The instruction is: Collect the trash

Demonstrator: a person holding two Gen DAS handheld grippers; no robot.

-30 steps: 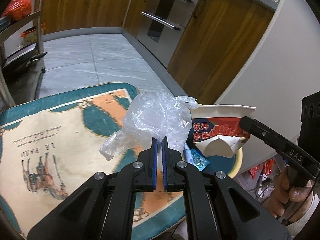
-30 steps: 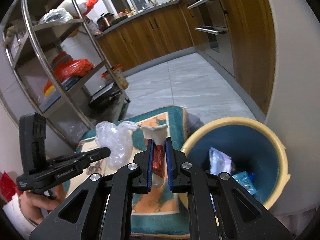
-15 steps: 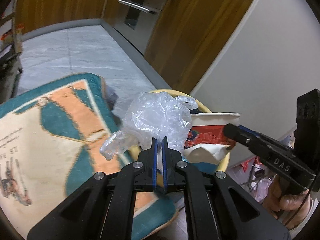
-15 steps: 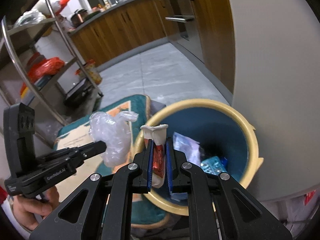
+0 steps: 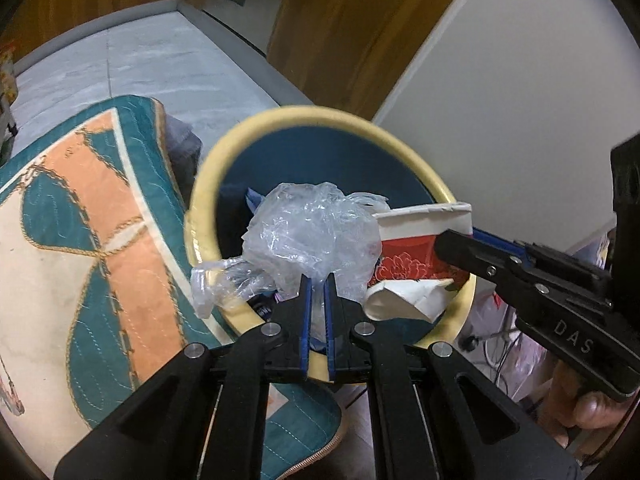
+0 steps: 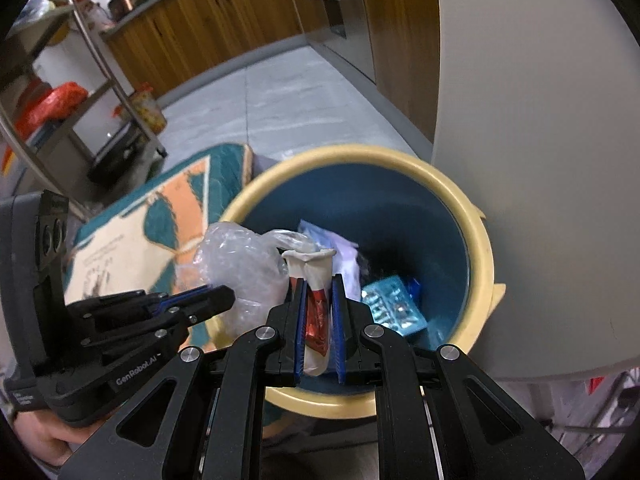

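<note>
The left tongs [image 5: 316, 280] pinch a clear bag [image 5: 312, 236] over the bin's [image 5: 208, 184] near-left rim. Just right, the right tongs [image 6: 318, 280] pinch a crushed cup [image 6: 316, 276], upright, above the bin's open mouth; both loads hang directly over it, so each likely needs only letting go.

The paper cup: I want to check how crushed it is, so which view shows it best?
The left wrist view: the paper cup shows side-on, flattened. The right wrist view shows only its pinched edge between the right gripper pads.
</note>
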